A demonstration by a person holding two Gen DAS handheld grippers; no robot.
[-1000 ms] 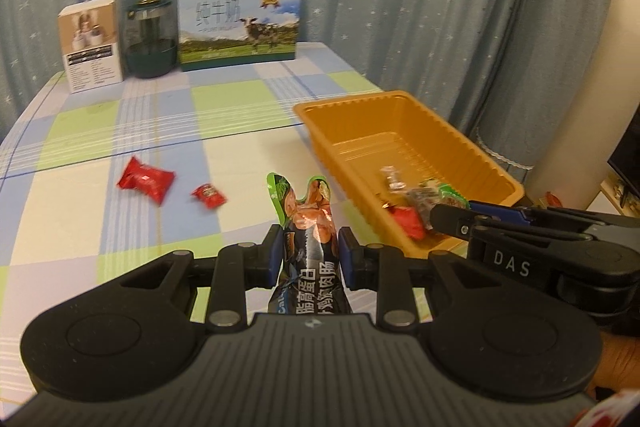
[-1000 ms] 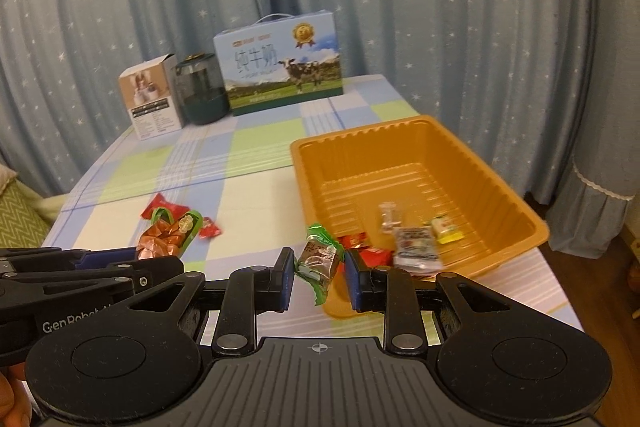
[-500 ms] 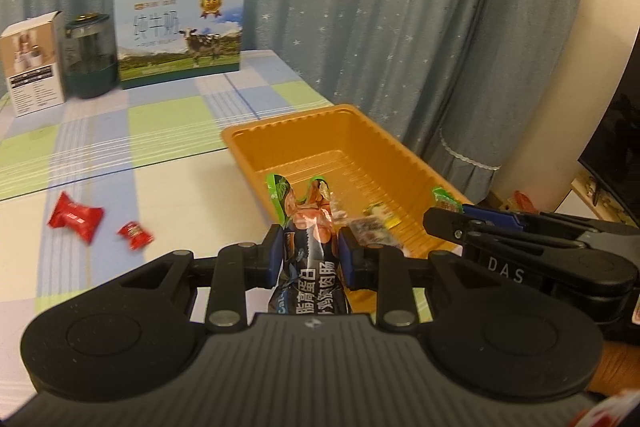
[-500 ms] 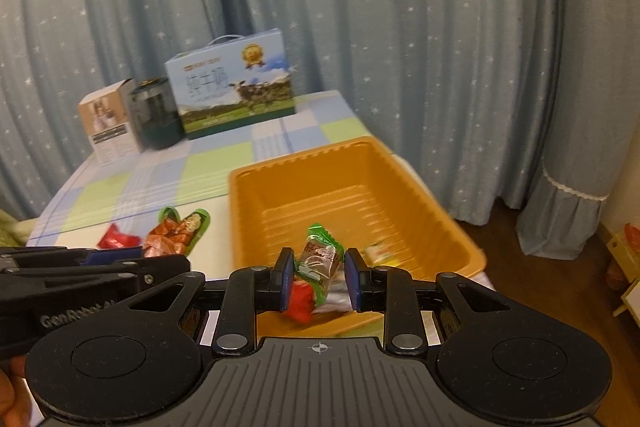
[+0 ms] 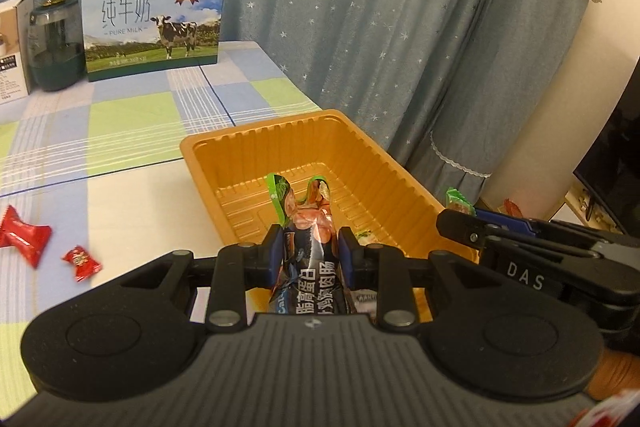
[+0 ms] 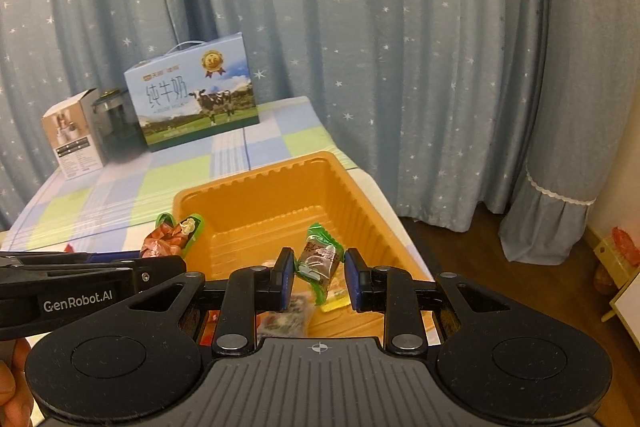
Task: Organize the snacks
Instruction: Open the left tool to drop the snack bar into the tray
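Now both grippers hover over the orange tray (image 5: 400, 183): the left gripper (image 5: 311, 251) pinches a sausage packet (image 5: 310, 227), the right gripper (image 6: 320, 277) a green-wrapped snack (image 6: 320, 261); releasing both into it looks next.

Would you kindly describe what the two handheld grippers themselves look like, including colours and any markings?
Both are matte black plastic. The left gripper and right gripper each have a ribbed body, two round discs, silver pivot screws and slim black fingers with blue pads. Seen side-on, the left body reads GenRobot.AI in white and the right reads DAS. No cables or sleeves show.
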